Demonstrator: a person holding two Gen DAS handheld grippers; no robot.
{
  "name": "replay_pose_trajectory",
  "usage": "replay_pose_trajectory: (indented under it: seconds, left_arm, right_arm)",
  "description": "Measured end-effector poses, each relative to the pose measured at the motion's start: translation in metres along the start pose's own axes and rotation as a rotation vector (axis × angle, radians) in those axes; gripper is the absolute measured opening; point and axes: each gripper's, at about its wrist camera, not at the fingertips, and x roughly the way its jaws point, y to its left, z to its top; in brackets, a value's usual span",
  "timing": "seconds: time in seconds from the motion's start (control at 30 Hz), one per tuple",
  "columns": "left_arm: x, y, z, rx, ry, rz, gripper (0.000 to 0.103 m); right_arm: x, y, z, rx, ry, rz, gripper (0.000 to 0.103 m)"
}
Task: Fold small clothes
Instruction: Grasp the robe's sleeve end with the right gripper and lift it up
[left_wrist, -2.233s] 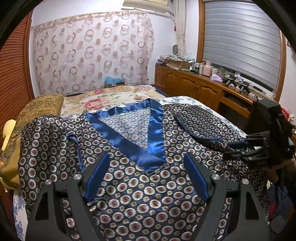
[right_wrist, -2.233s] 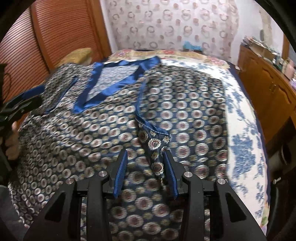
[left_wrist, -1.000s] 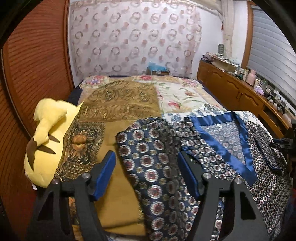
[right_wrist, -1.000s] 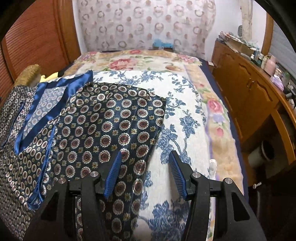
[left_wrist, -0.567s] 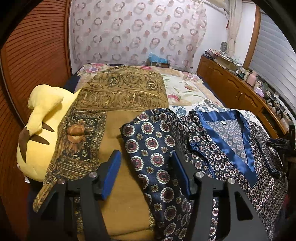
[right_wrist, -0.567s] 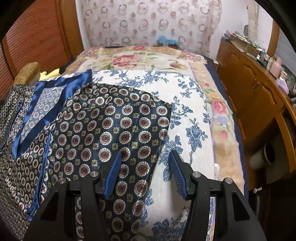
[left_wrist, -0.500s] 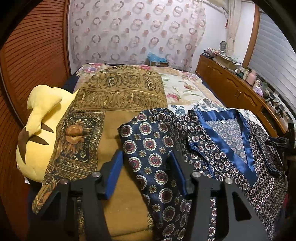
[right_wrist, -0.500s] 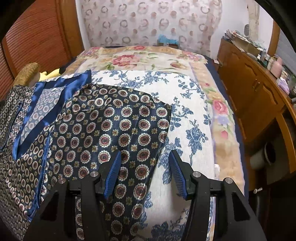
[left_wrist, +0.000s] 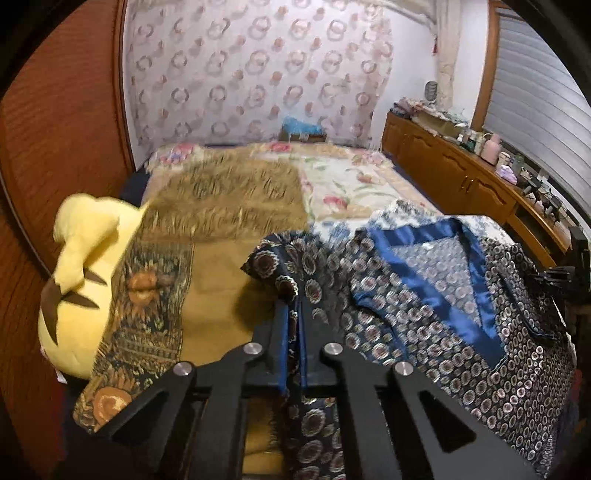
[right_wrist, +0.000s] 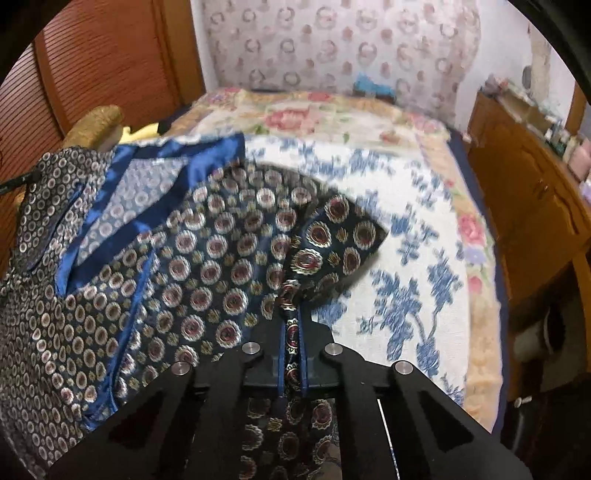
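Both claws just snapped closed: left claw (left_wrist: 293, 325) and right claw (right_wrist: 293, 325) are each pinching the patterned top's (right_wrist: 207, 254) sleeve edges, lifting them off the bed (right_wrist: 417, 258).

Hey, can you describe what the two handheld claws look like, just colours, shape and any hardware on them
Both match. The left claw is a matte black angular frame with triangular cut-outs, round silver screw heads along its arms, and thin blue pads lining its two fingers. The right claw has the same black frame, silver screws and blue finger pads. No cables, markings or sleeves show in either view.
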Motion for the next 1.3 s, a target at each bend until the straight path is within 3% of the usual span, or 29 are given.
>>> replay_pose_trajectory:
  seconds: [0.27,0.47,0.6,0.73,0.9,1.3]
  left_arm:
    - [-0.013,-0.008,0.049,0.007,-0.117,0.066,0.0]
    - [-0.011,0.001,0.101,-0.032,-0.189,0.116,0.0]
    - [-0.015,0.002,0.116,-0.025,-0.204,0.126,0.0]
    - [-0.016,-0.006,0.097,0.024,-0.191,0.12,0.0]
    - [-0.031,-0.018,0.058,0.065,-0.198,0.078,0.0]
    - [-0.091,-0.034,-0.045,0.066,-0.225,-0.012,0.0]
  right_arm:
    - [-0.044,0.007,0.042,-0.019,-0.186,-0.078,0.001]
    - [-0.049,-0.01,0.092,0.011,-0.233,-0.203,0.0]
    - [-0.065,-0.034,0.12,0.088,-0.284,-0.269,0.0]
    - [-0.065,-0.032,0.111,0.069,-0.283,-0.257,0.0]
    - [-0.064,-0.014,0.076,0.028,-0.269,-0.195,0.0]
    - [-0.114,0.017,-0.012,0.052,-0.356,-0.064,0.0]
